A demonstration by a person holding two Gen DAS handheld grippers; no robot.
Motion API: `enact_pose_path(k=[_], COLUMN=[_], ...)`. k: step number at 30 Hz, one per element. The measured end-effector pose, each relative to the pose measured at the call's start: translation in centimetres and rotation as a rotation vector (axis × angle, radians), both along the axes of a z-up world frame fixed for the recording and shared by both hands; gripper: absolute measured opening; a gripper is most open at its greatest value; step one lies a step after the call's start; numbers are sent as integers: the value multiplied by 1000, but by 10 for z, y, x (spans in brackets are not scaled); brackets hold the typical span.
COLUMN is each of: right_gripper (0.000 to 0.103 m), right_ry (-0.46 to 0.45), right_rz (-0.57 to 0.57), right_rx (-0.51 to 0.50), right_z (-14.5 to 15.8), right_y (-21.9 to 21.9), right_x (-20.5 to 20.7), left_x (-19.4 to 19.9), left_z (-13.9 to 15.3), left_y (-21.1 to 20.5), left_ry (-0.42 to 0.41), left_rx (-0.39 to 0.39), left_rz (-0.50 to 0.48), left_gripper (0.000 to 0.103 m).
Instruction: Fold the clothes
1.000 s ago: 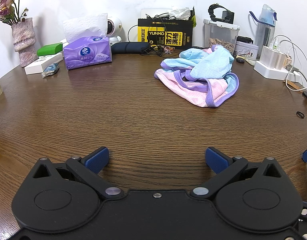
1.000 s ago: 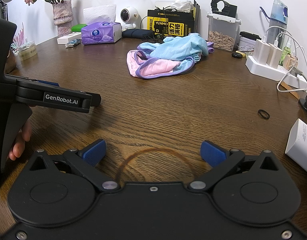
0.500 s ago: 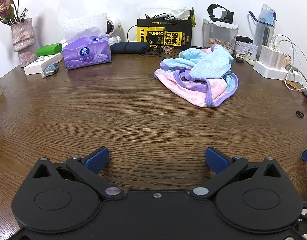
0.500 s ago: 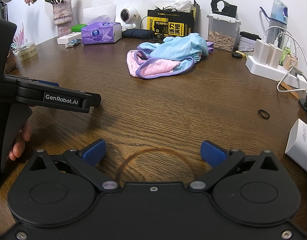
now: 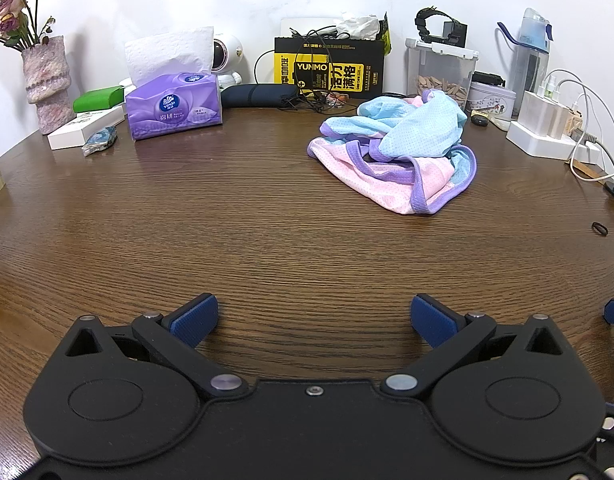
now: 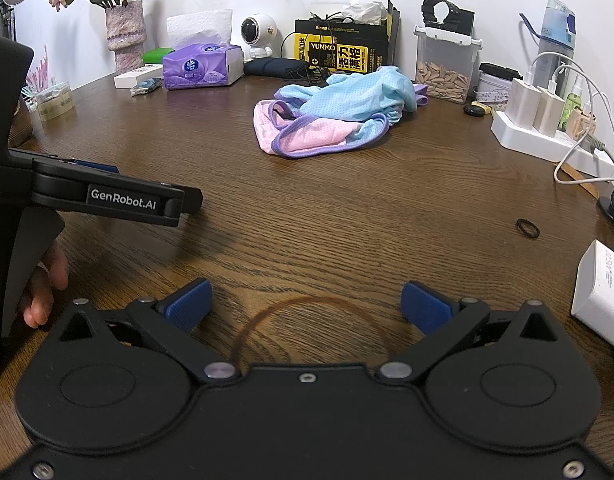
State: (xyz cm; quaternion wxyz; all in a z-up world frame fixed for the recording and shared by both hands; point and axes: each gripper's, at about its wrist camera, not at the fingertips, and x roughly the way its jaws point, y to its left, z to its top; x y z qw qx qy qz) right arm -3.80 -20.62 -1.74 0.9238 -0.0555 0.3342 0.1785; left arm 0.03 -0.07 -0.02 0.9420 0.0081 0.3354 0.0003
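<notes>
Stillness across the last second: left gripper point(image 5: 314, 318) and right gripper point(image 6: 306, 305) are staying spread and empty low in frame, while the crumpled garment point(image 5: 399, 156) is lying untouched at upper right on the table point(image 5: 227, 216), so folding is not starting yet.

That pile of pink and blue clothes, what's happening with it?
Nothing has touched it yet. The crumpled pink and blue garment lies unfolded far back on the wooden table. A person holds the left gripper and the right gripper low over the near side of the table, jaws wide open and empty, both pointing toward the clothes.
</notes>
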Motion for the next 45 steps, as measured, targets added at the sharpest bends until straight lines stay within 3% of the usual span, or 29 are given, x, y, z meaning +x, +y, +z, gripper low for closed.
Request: enact_pose_path(k=[7, 11, 13, 16, 20, 24, 28, 32, 35, 39, 45], right_gripper=[103, 103, 103, 103, 103, 103, 103, 103, 103, 103, 103], right_ry=[-1, -5, -114, -331, -537, -505, -443, -412, -415, -481, -431], right_rz=[-21, -93, -139, -182, -259, -300, -266, -215, -167, -154, -187], right_rx=[-2, 45, 146, 188, 293, 371, 276, 246, 187, 121, 125], right_z=[-3, 0, 17, 37, 30, 26, 33, 35, 34, 29, 26], right_y=[4, 4, -11, -22, -27, -24, -10, 6, 28, 48, 55], right_x=[11, 0, -41, -119, -224, -284, -313, -339, -365, -400, -387], left_x=[-5, -47, -83, -152, -232, -291, -348, -378, -396, -409, -399], left_z=[1, 19, 36, 60, 66, 52, 49, 57, 59, 58, 51], left_y=[-2, -4, -3, 6, 13, 13, 19, 35, 49, 50, 44], left_ry=[-18, -147, -247, -375, -425, -377, -417, -478, -495, -502, -468], left_rx=[-13, 46, 78, 34, -49, -44, -20, -46, -65, -60, -23], left_rz=[-23, -82, -102, -94, -81, -112, -117, -89, -54, -89, -114], left_gripper=[103, 103, 103, 103, 103, 103, 103, 103, 103, 103, 103])
